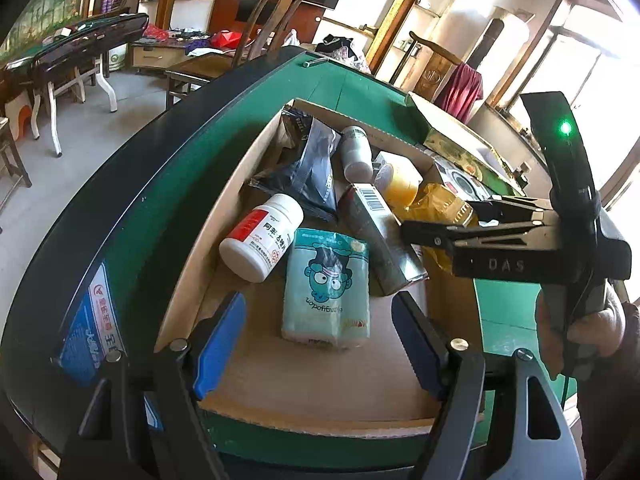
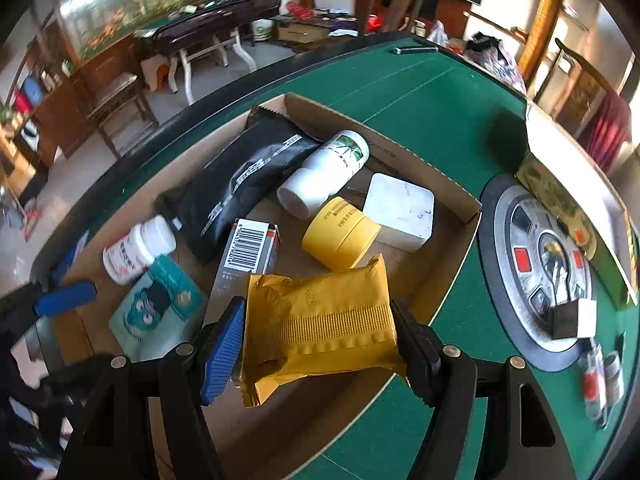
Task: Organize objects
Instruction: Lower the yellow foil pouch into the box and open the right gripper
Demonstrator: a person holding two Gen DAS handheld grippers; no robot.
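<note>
An open cardboard box (image 1: 208, 240) (image 2: 400, 156) lies on the green table. Its floor holds a teal tissue pack (image 1: 326, 288) (image 2: 160, 304), and my left gripper (image 1: 320, 344) stands open just short of it, pads clear of the pack. My right gripper (image 2: 320, 332) is shut on a yellow packet (image 2: 320, 320) and holds it above the box's near right side; in the left wrist view the right gripper (image 1: 416, 230) shows from the side. Also in the box: a red-labelled pill bottle (image 1: 260, 236), a black pouch (image 2: 240, 184), a white bottle (image 2: 324, 172), a yellow jar (image 2: 340, 232) and a barcoded carton (image 2: 248, 252).
A white block (image 2: 400, 208) sits in the box's far right corner. A round metal panel (image 2: 520, 220) is set into the table to the right, with a gold-green box (image 2: 560, 200) behind it and small bottles (image 2: 600, 376) near it. A blue-white packet (image 1: 92, 328) lies left of the box.
</note>
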